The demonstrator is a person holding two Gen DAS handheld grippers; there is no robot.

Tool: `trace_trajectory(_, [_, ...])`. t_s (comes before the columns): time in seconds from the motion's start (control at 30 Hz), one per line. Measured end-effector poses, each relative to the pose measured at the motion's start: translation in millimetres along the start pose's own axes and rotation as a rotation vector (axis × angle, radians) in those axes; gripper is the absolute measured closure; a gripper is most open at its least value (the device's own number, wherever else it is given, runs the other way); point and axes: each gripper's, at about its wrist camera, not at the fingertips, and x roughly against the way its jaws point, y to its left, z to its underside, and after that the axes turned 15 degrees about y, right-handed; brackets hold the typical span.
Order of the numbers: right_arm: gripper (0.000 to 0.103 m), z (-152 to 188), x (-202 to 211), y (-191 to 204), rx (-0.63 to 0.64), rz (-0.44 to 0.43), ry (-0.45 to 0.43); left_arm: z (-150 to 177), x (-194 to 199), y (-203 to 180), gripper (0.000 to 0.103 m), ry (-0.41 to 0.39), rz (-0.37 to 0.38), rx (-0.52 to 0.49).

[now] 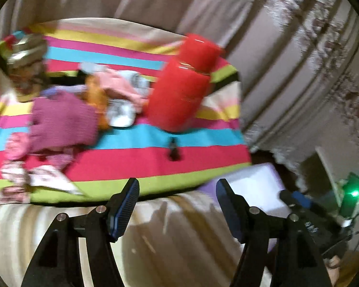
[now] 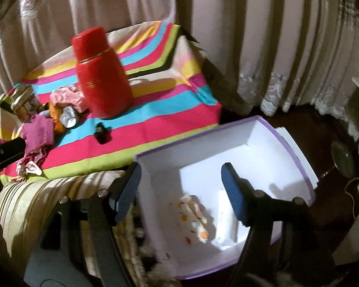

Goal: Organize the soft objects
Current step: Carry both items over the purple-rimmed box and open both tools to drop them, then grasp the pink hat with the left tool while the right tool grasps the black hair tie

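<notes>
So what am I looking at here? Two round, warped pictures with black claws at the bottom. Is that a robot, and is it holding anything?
There is no robot arm: a person holds a two-finger gripper in each hand, and each gripper carries a wide-angle camera looking along its fingers, which is why the pictures bulge. One picture comes from the left gripper, the other from the right gripper. Both stand open with nothing between their blue pads.

On the bright striped cloth stands a tall red glossy flask. Beside it lies a heap of soft things, among them a magenta knitted piece and a pink fluffy piece. A small dark object that I cannot identify lies on the cloth.

The right gripper hangs over a white open box with a purple rim, where a white cloth with orange spots already lies.
</notes>
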Motion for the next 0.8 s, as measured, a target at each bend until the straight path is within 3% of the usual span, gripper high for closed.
trace_trajectory(0.27, [0.030,-10,-13,43,0.044,-0.068,0.036,6,36,81,0.035,-0.064,-0.146,0.108])
trace_trajectory(0.47, [0.030,-18,-22,75,0.086,-0.116,0.055,8,40,118,0.035,-0.054,-0.256,0.159])
trace_trajectory(0.8, [0.030,-34,-39,115,0.144,-0.119,0.096,6,42,176,0.035,-0.020,-0.259,0.264])
